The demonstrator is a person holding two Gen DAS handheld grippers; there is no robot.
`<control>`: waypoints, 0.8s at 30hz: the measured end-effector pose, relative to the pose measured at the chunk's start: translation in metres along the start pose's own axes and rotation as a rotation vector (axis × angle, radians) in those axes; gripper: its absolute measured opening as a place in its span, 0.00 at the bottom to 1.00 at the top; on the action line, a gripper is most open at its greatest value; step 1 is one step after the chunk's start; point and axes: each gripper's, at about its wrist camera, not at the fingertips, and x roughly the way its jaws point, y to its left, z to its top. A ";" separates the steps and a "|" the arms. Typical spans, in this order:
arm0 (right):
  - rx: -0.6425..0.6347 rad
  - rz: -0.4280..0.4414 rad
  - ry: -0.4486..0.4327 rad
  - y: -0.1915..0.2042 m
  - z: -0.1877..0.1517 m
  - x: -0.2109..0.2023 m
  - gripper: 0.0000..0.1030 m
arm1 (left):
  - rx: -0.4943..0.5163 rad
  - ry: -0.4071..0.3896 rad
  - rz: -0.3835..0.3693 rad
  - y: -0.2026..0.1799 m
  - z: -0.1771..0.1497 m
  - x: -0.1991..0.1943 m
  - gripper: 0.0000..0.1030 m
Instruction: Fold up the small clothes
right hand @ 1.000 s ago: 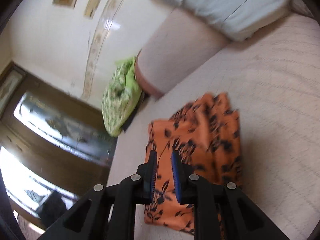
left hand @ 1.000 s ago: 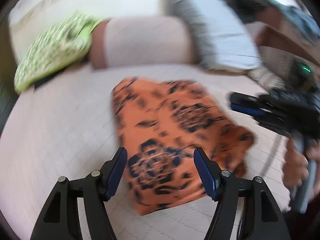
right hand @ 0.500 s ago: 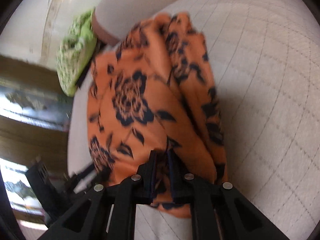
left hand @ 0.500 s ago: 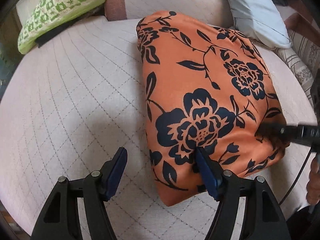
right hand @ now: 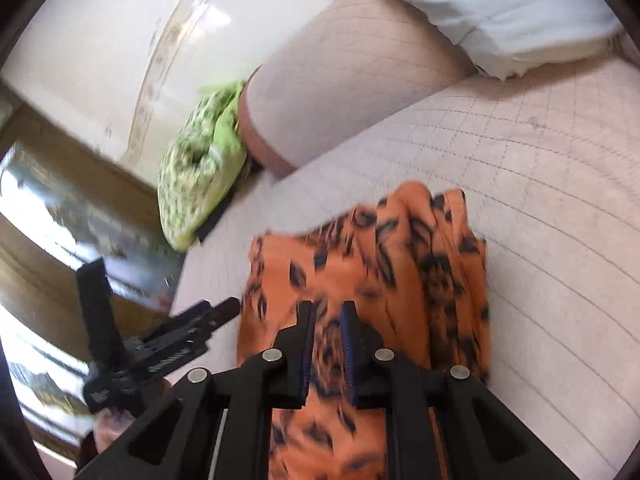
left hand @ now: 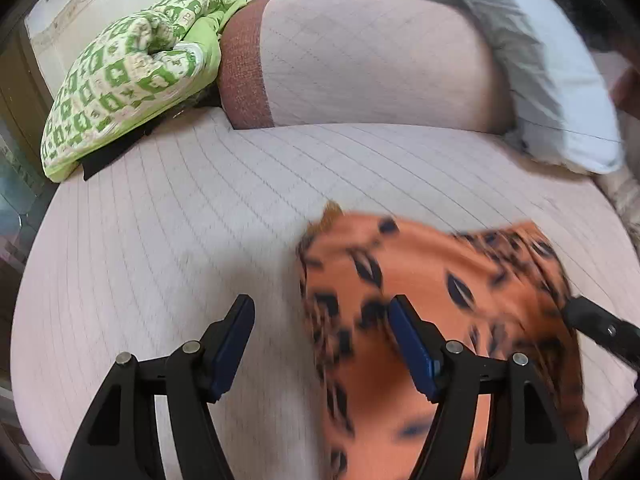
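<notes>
One orange cloth garment printed with black flowers and leaves (right hand: pixel 360 276) lies bunched on the pale quilted mattress of the bed (left hand: pixel 168 240), toward its near side; its image is smeared in both views. The right claw (right hand: pixel 327 320) has its two blue-padded fingers drawn nearly together with a fold of the orange cloth nipped between them, seen only from the right wrist. The left claw (left hand: pixel 320 344) stands wide apart and grips nothing: its right finger sits over the garment's left part, its left finger over bare mattress. The left wrist view alone shows the tip of the right claw (left hand: pixel 596 328) at the garment's right edge; the right wrist view alone shows the left claw's whole black frame (right hand: pixel 160 344) from the side, just beside the garment's left edge, with a wooden-framed glass cabinet (right hand: pixel 60 216) beyond. Behind lie one pinkish quilted bolster with a brown end (left hand: pixel 360 60), one green-and-white patterned folded blanket (left hand: pixel 128 76), and one pale blue pillow (left hand: pixel 560 92).
</notes>
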 end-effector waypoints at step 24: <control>0.069 -0.071 0.040 -0.009 -0.015 -0.003 0.16 | -0.024 -0.040 0.090 -0.011 -0.089 -0.058 0.72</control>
